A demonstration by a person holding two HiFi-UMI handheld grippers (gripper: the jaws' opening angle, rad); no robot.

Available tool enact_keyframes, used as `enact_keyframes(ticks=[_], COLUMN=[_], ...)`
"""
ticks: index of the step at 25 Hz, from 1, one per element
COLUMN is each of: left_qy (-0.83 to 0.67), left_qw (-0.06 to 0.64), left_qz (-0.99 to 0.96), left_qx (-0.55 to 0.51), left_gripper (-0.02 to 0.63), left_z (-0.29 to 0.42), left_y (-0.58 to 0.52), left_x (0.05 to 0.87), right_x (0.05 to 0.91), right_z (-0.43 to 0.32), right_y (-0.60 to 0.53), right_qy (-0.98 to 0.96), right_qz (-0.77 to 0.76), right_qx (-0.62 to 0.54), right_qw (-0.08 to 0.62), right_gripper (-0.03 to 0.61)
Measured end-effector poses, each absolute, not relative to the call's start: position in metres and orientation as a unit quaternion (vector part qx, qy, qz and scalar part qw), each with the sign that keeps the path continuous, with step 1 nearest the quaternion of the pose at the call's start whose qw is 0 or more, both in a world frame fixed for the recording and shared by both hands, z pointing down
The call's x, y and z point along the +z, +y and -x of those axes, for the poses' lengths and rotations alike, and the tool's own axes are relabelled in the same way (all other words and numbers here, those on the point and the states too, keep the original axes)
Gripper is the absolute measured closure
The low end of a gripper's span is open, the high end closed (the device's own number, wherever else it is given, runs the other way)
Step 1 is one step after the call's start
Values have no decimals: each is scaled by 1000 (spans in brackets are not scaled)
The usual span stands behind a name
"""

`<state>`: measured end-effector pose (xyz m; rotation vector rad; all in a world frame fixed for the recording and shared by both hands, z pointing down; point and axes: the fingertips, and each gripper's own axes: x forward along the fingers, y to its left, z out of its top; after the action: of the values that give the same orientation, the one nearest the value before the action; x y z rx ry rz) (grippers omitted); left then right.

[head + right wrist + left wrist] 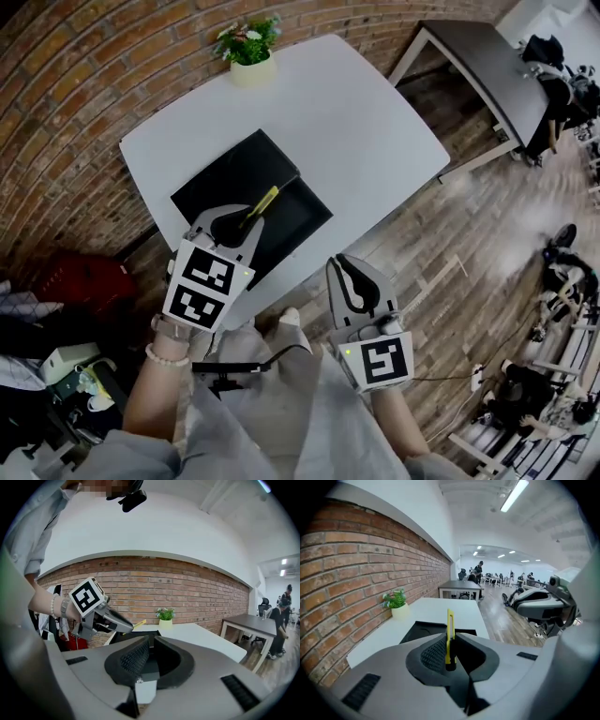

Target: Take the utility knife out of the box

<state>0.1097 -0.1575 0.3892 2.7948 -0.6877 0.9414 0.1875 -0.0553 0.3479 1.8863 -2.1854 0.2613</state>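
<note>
Jaws of left gripper (450, 641) clamped narrowly on the one yellow utility knife (449, 630) above the one black box (305, 220); right gripper (149, 644) jaws closed, empty, near that box.

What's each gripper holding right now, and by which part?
The left gripper clamps a slim yellow utility knife by its black end; the right gripper holds nothing.

Open tabletop (375, 131) R of box (300, 220); plant pot (251, 70) at far edge & brick wall (66, 122) close along L side.
</note>
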Motion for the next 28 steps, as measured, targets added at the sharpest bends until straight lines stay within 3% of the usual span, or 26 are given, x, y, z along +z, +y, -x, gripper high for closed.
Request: enact_keyframes(ticks=[16, 28], left_qy=[-332, -360], left_qw=[25, 12], left_qz=[-937, -929], left_qx=[105, 83], left_gripper=[543, 543], left_z=[-11, 32], left_y=[-133, -109], left_x=[262, 247], right_x=[284, 272], right_z=[-139, -111], right_y=[-65, -61], right_qy=[-773, -787], right_qz=[-626, -610], right_qx=[32, 26], right_qw=[100, 89], right_gripper=[518, 518])
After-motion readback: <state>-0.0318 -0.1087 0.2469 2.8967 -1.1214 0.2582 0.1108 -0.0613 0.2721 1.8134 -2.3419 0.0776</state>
